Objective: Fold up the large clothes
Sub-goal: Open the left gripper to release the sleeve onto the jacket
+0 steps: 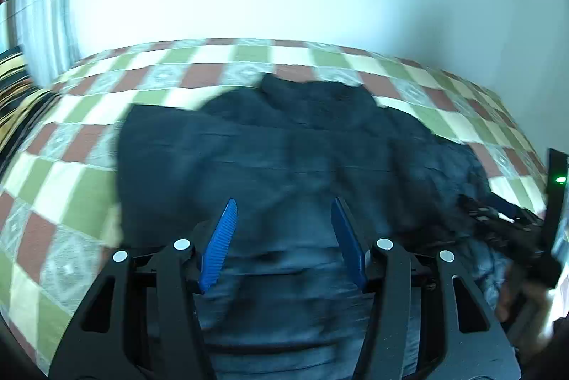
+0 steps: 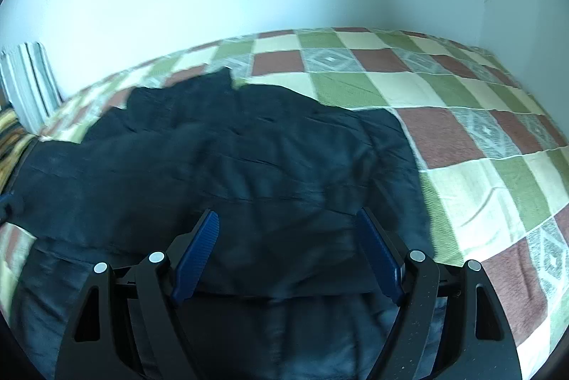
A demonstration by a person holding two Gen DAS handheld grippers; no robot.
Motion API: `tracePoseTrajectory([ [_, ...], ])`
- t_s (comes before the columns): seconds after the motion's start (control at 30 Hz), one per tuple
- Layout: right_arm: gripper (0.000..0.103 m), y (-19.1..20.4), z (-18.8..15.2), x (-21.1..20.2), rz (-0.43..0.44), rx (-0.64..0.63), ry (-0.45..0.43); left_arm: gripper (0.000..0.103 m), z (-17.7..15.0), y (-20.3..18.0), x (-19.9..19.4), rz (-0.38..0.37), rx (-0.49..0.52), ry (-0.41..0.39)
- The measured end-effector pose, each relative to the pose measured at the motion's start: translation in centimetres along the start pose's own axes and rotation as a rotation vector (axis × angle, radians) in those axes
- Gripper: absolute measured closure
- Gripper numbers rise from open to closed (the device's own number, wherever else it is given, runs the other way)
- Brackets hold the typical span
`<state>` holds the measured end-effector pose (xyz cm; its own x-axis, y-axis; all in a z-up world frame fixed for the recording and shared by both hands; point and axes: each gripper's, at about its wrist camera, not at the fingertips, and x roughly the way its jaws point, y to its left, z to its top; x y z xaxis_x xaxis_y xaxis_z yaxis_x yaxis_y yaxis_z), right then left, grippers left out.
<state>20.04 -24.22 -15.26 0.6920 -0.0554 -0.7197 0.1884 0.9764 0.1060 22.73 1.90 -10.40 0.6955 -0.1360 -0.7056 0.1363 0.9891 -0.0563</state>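
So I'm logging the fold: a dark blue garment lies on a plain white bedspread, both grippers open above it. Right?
Not quite. The bedspread is checkered in green, cream and red-brown, not plain white, as the right wrist view shows. The dark blue garment does lie on it, with the left gripper and right gripper open.

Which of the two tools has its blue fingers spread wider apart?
The right tool: its fingers stand wider apart over the dark garment than those of the left tool.
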Motion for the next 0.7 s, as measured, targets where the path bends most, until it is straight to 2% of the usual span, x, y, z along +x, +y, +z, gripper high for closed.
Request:
tracePoseTrajectory([
  [0.17,0.025,3.3,0.8,0.5,0.028,-0.056,0.016,0.047,0.0,5.3,-0.3,0.117,-0.049,-0.003],
  [0.3,0.025,5.9,1.6,1.9,0.058,-0.085,0.04,0.047,-0.2,8.0,-0.2,0.206,-0.059,-0.014],
  [0.43,0.025,7.9,1.9,4.2,0.114,-0.09,0.106,0.047,-0.6,10.4,0.1,0.231,-0.096,-0.003],
  [0.47,0.031,8.2,1.8,4.6,0.12,-0.092,0.115,0.047,-0.7,11.0,0.2,0.237,-0.103,0.002],
  [0.5,0.054,8.5,1.7,4.7,0.117,-0.096,0.119,0.047,-0.9,11.3,0.2,0.241,-0.105,0.004],
  [0.6,0.073,9.0,1.6,4.7,0.117,-0.102,0.119,0.047,-1.1,12.0,0.5,0.247,-0.114,0.008],
  [0.7,0.078,8.8,1.9,3.4,0.089,-0.129,0.066,0.047,-0.7,12.3,0.7,0.245,-0.124,0.003],
])
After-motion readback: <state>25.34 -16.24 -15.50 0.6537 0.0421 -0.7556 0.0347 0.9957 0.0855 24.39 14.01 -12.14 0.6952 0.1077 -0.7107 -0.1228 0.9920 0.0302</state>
